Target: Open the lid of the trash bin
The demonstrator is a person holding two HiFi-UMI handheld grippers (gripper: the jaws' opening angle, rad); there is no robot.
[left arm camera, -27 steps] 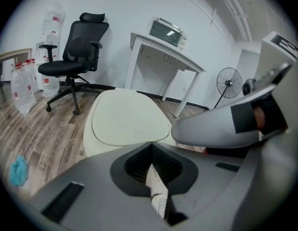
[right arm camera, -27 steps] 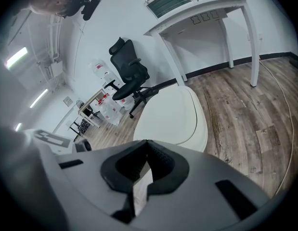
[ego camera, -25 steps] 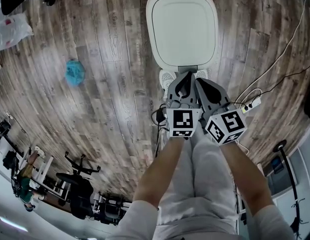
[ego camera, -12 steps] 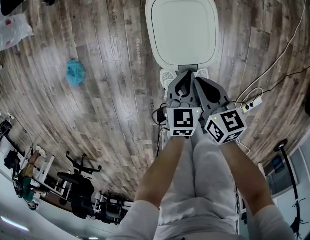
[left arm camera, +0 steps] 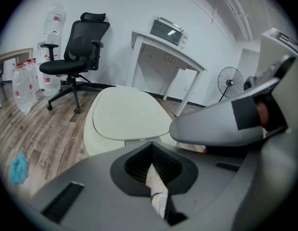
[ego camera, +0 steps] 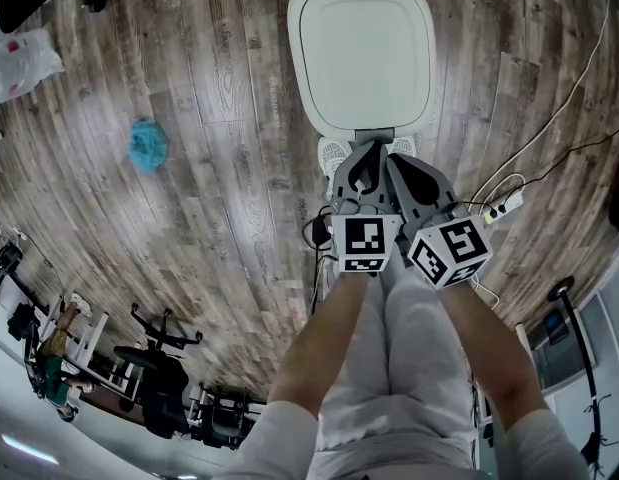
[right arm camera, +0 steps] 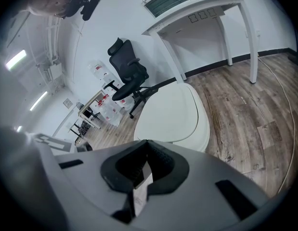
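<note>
The wooden floor (ego camera: 219, 118) fills most of the head view. One trash bin (left arm camera: 92, 139) stands on it at the far centre, straight ahead of the person. Its single pale lid (ego camera: 364, 48) lies flat and closed, so the task is, I judge, not yet started. One office chair (left arm camera: 76, 47) stands far left, by the wall, well apart from the bin.

There are two grippers. The left gripper (ego camera: 373, 150) and the right gripper (ego camera: 393, 160) are held side by side, touching or nearly so, low in front of the legs. Both point at the near edge of the lid, probably so either can reach its lip. Each gripper view shows the jaw tips together with nothing between them; only leg and shoe show through the cut-out behind.

Two shoes, one left (ego camera: 334, 154) and one right (ego camera: 405, 146), sit just beside the bin's near side. Between them is one dark pedal (ego camera: 374, 135), facing the person, which suggests the bin was set for foot use. One crumpled blue thing (ego camera: 147, 145) lies well apart to the left, and one power strip (ego camera: 502, 208) lies near right with its cables
</note>
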